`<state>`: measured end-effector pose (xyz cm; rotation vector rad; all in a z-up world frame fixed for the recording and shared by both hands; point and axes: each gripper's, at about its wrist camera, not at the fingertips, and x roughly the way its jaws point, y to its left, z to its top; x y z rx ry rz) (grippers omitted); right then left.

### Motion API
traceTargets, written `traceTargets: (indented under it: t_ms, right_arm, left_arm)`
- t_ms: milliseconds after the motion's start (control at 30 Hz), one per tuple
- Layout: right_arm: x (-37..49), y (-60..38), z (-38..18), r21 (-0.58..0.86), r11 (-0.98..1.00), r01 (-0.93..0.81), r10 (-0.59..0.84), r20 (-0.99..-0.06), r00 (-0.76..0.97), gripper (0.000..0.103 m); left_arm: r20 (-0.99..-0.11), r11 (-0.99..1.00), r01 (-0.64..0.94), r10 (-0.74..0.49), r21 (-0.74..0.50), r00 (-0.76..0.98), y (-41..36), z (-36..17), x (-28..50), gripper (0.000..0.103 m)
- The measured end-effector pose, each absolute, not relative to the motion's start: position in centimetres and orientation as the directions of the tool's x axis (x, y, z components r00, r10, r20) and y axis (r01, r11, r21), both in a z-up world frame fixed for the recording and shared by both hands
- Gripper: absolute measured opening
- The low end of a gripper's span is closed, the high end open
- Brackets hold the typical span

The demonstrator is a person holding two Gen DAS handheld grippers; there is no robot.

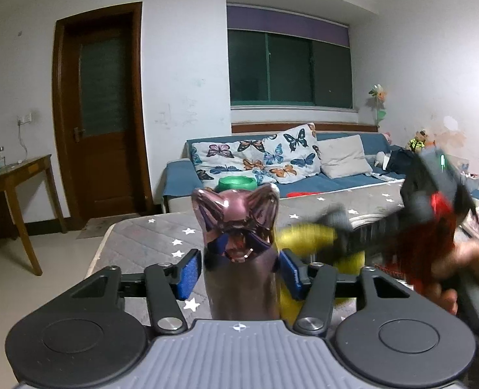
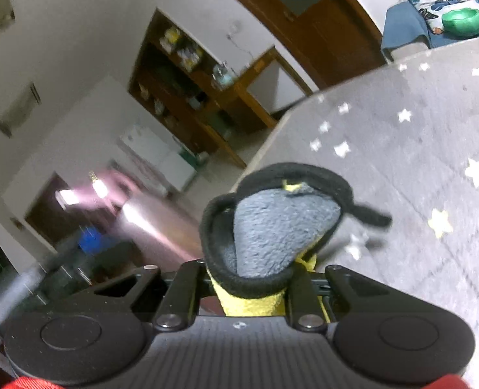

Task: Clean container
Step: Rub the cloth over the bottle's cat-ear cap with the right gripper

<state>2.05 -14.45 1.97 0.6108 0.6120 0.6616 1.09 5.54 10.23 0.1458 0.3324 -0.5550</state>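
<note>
- Left gripper (image 1: 241, 270) clamped on a purple glass container (image 1: 239, 227); blue pads (image 1: 189, 274) pressed against its lower sides.
- Container stood upright between the fingers, wavy rim uppermost, mouth facing away from the camera; held above a grey star-print cover (image 1: 155, 243).
- Right gripper (image 2: 249, 278) closed on a folded cloth (image 2: 272, 233): grey fleece face, black bound edge, yellow underside; cloth bulged forward out of the fingers.
- From the left wrist view, same cloth (image 1: 307, 235) seen blurred, just right of the container; touching or not, could not tell.
- Right gripper body (image 1: 434, 194) tilted and blurred in that view, gripped by a hand (image 1: 460, 269) with red fabric beside it.
- Green bowl (image 1: 236, 184) sat behind the container, at the far edge of the grey cover; also seen top right in the right wrist view (image 2: 463, 21).
- Sofa (image 1: 304, 175) with butterfly cushions (image 1: 262, 157) behind; brown door (image 1: 103, 113) and wooden side table (image 1: 16, 175) to the left.
- Container in the right wrist view: not clearly made out.
</note>
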Motion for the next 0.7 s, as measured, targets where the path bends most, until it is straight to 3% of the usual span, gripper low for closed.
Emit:
traceTargets:
  t_ms: [333, 700]
  right_arm:
    - [2.4, -14.6, 5.8, 0.774, 0.420, -0.474, 0.747, 0.002, 0.665, 0.016]
    - [5.8, -15.4, -1.8, 0.901, 0.335, -0.274, 0.737, -0.070, 0.672, 0.016]
  left_arm:
    - [-0.344, 0.838, 0.544, -0.497, 0.049, 0.797, 5.9, 10.1, 1.2, 0.056]
    - [-0.342, 0.835, 0.548, -0.503, 0.045, 0.794, 6.1, 9.9, 1.6, 0.056]
